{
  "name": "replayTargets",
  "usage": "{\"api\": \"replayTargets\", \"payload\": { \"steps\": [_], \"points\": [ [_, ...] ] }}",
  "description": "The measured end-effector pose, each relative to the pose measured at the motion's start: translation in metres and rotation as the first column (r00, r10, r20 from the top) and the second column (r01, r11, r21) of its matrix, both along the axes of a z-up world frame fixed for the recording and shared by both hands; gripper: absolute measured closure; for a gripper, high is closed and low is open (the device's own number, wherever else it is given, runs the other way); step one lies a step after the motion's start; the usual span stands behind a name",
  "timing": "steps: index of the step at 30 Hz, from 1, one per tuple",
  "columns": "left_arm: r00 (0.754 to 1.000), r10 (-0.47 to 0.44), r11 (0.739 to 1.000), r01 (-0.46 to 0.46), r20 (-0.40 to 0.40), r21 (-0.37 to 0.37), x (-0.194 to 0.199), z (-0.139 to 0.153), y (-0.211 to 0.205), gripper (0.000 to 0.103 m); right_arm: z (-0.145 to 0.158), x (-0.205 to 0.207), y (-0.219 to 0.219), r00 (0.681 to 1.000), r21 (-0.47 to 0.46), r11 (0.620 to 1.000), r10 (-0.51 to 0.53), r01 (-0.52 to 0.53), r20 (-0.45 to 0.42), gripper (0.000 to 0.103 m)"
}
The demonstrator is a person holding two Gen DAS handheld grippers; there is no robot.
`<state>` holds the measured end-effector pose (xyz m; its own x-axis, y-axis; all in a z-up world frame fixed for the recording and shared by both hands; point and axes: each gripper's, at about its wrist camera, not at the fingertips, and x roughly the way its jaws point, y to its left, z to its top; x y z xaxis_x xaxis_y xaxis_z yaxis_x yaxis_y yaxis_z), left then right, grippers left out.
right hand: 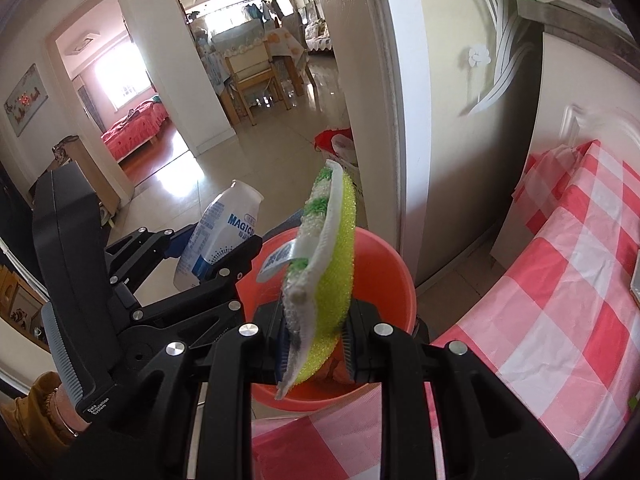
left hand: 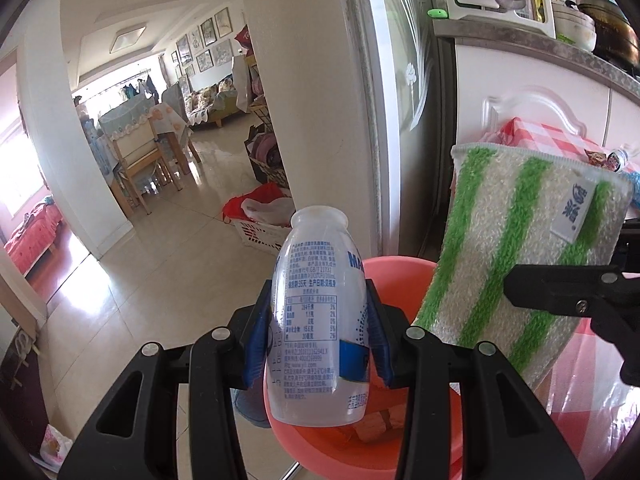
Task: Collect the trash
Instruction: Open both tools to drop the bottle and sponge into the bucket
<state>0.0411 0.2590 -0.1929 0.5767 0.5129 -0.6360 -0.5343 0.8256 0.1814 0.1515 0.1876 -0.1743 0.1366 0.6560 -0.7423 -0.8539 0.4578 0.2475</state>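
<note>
Glossy cream floor tiles [left hand: 168, 264] reflect daylight; a white pillar [left hand: 304, 92] divides the hall; wooden dining chairs [left hand: 138, 160] stand beyond; a red-covered bed [right hand: 134, 130] fills the bright side room; framed pictures [left hand: 208, 36] line the far wall.

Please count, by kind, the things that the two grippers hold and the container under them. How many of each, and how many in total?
Plastic drink bottle, between the jaws of the left gripper: 1
Green-striped scrubbing sponge, between the jaws of the right gripper: 1
Orange plastic bucket, below both: 1
Total: 3
</note>
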Motion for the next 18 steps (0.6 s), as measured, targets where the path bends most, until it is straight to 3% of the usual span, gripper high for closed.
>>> {"api": "replayTargets", "payload": {
  "steps": [15, 18],
  "points": [
    [0.999, 0.013, 1.000, -0.013, -0.049, -0.004, 0.007, -0.015, 0.005, 0.059, -0.013, 0.001, 0.014, 1.000, -0.038, 0.999, 0.009, -0.009, -0.012, 0.079],
    [0.997, 0.018, 1.000, -0.018, -0.070, -0.004, 0.012, -0.019, 0.007, 0.058, -0.015, 0.002, 0.015, 1.000, -0.045, 0.999, -0.001, 0.000, -0.016, 0.074]
  ]
}}
